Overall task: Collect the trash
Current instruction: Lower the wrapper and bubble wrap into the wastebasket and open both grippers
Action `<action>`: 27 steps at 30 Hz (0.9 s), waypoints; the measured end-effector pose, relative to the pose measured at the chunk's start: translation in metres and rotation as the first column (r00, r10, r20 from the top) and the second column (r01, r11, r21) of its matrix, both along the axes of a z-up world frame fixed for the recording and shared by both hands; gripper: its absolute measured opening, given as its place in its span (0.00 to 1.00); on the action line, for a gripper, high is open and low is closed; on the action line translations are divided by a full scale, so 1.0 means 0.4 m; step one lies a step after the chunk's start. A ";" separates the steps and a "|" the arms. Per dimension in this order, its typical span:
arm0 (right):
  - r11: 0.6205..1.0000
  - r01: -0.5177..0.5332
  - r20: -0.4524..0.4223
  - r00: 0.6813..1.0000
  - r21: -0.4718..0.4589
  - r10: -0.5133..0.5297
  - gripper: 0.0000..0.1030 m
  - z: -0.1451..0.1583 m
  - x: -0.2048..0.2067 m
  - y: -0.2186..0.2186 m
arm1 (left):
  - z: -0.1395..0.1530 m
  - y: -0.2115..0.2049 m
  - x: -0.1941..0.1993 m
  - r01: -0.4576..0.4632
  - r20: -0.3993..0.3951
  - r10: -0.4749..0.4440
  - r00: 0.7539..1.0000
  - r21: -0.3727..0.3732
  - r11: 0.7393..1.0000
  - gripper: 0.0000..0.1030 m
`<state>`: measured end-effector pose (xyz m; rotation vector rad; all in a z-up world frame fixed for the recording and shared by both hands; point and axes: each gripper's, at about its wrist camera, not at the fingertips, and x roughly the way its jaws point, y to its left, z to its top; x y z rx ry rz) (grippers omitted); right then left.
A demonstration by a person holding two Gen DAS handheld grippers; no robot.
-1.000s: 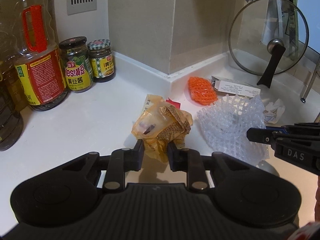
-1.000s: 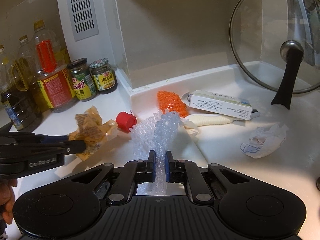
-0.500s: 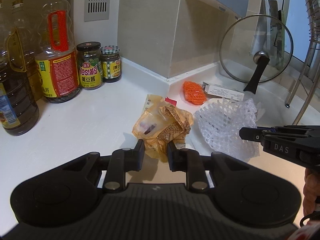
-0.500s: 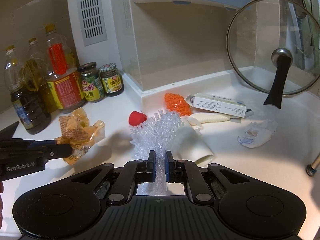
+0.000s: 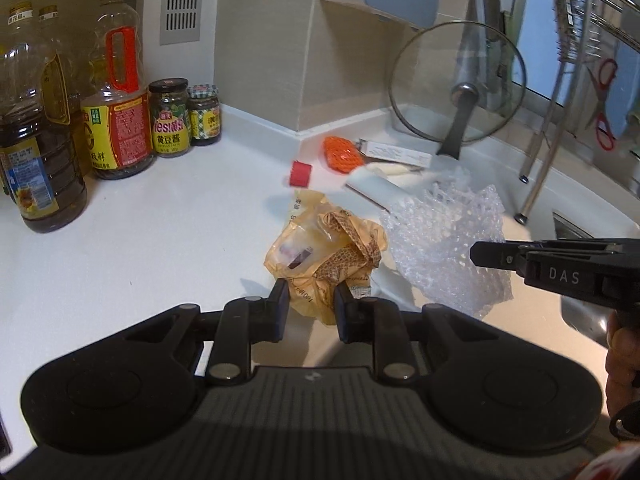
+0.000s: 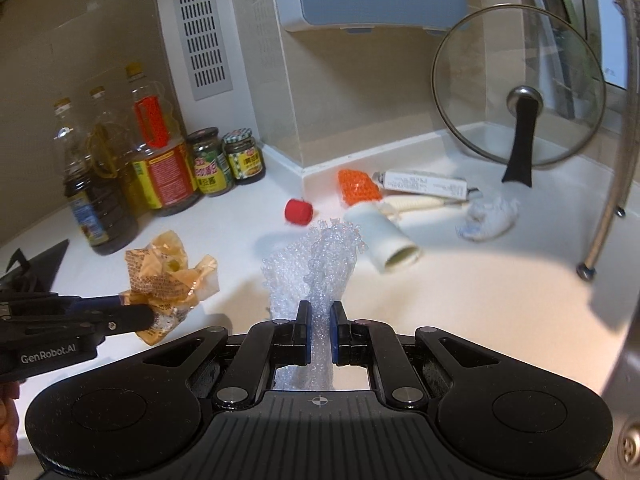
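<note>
a crumpled yellow plastic wrapper (image 5: pixel 326 258), crinkly with brown lattice print, is pinched between the narrow jaws of the left gripper (image 5: pixel 308 306) and held up off the white countertop (image 5: pixel 132 240). a wad of clear bubble wrap (image 6: pixel 316 268), knobbly and glossy, is clamped tight in the right gripper (image 6: pixel 319 332). "genrobot.ai" and "das" can be read on the gripper bodies. left lying on the counter: a red cap (image 6: pixel 298 211), an orange mesh (image 6: pixel 357 186), a printed white box (image 6: pixel 424 184), a white tube (image 6: pixel 384 240), a wadded tissue (image 6: pixel 486 216). a glass lid (image 6: pixel 518 108) is leaned on the wall.
</note>
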<state>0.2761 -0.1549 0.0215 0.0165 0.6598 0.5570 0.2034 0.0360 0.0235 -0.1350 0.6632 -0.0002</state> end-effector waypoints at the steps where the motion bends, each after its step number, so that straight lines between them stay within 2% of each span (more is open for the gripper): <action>1: 1.000 0.001 -0.008 1.000 0.001 -0.001 0.09 -0.003 -0.022 -0.006 | -0.003 -0.008 -0.018 0.013 -0.006 -0.013 1.000 -0.001 1.000 0.20; 6: 1.000 0.011 -0.053 0.999 -0.017 -0.012 0.09 -0.038 -0.126 -0.030 | -0.034 -0.045 -0.100 0.076 -0.041 -0.076 0.996 -0.006 0.997 0.21; 13: 0.996 0.035 -0.136 0.990 -0.078 -0.046 0.09 -0.128 -0.205 -0.044 | -0.107 -0.080 -0.176 0.139 -0.119 -0.142 0.983 -0.033 0.990 0.20; 19: 0.993 0.029 -0.204 0.978 -0.113 -0.052 0.09 -0.211 -0.213 -0.060 | -0.177 -0.095 -0.189 0.138 -0.192 -0.146 0.971 -0.053 0.989 0.21; 27: 0.988 -0.013 -0.278 0.960 -0.156 -0.031 0.09 -0.334 -0.162 -0.070 | -0.300 -0.109 -0.156 0.089 -0.308 -0.110 0.945 -0.080 0.993 0.20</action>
